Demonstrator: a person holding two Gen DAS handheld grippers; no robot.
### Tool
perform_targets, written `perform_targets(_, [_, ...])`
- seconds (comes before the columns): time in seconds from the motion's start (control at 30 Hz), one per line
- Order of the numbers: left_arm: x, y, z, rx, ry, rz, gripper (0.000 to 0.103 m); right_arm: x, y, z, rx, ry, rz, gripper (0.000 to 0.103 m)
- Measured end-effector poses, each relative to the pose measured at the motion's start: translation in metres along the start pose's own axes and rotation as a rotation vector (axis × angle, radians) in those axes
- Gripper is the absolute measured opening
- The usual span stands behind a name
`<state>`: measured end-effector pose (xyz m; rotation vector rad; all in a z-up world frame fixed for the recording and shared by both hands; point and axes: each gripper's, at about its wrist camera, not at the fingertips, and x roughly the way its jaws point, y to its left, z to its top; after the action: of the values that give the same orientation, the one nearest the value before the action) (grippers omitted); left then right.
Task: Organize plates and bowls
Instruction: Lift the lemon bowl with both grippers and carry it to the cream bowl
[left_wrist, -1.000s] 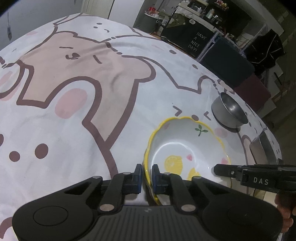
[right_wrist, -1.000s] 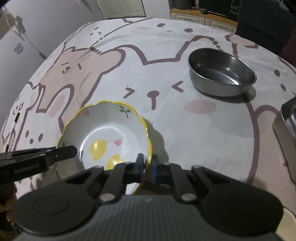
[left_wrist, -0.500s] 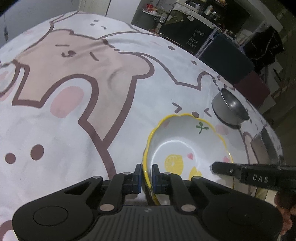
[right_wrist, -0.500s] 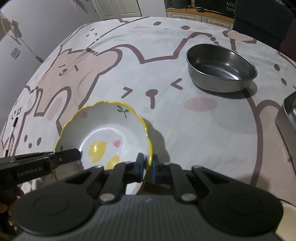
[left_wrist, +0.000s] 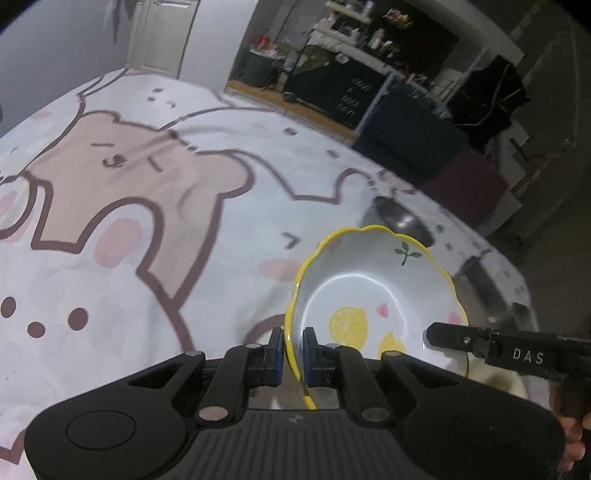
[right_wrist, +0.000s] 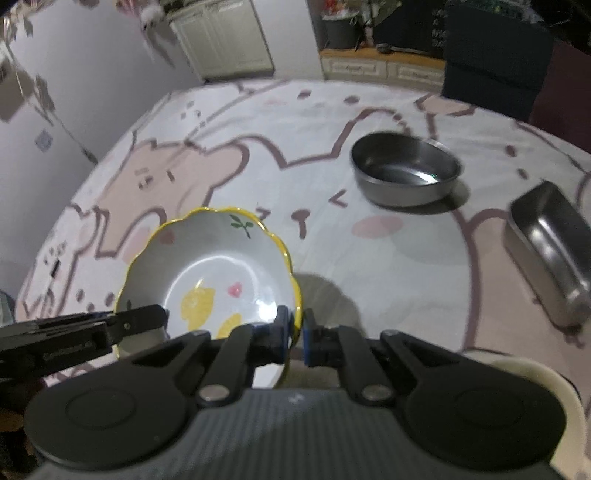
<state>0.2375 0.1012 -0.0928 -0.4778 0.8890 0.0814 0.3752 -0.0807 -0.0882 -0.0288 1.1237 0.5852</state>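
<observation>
Both grippers angle downward, left gripper (left_wrist: 293, 352) and right gripper (right_wrist: 293, 334) clenched on opposite rims of the yellow-edged, lemon-painted ceramic bowl (right_wrist: 218, 280), mouth upward, lower centre.

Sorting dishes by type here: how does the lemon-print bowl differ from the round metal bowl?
The lemon-print bowl is white ceramic with a scalloped yellow rim; the round metal bowl is plain grey steel with a smooth rim. The lemon-print bowl is clamped by its rim in the left gripper and the right gripper; the metal bowl sits untouched on the tablecloth. Both are round, upright and empty.
</observation>
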Motion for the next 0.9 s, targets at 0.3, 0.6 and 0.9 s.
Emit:
perform_targets(0.3, [-0.030,-0.058,-0.011,0.081,-0.041,-0.048,0.010,-0.071,-0.021,-0.029,0.093,-0.094,-0.021,0.008])
perform_targets(0.6, [-0.029,-0.117,-0.031,0.163,-0.019,-0.115,0.010,-0.123,-0.062,-0.068,0.190,-0.160,-0.067,0.008])
perform_targets(0.9, [-0.014,-0.158,-0.052,0.231,0.026,-0.145,0.010,-0.148,-0.098,-0.106,0.287,-0.180,-0.107,0.008])
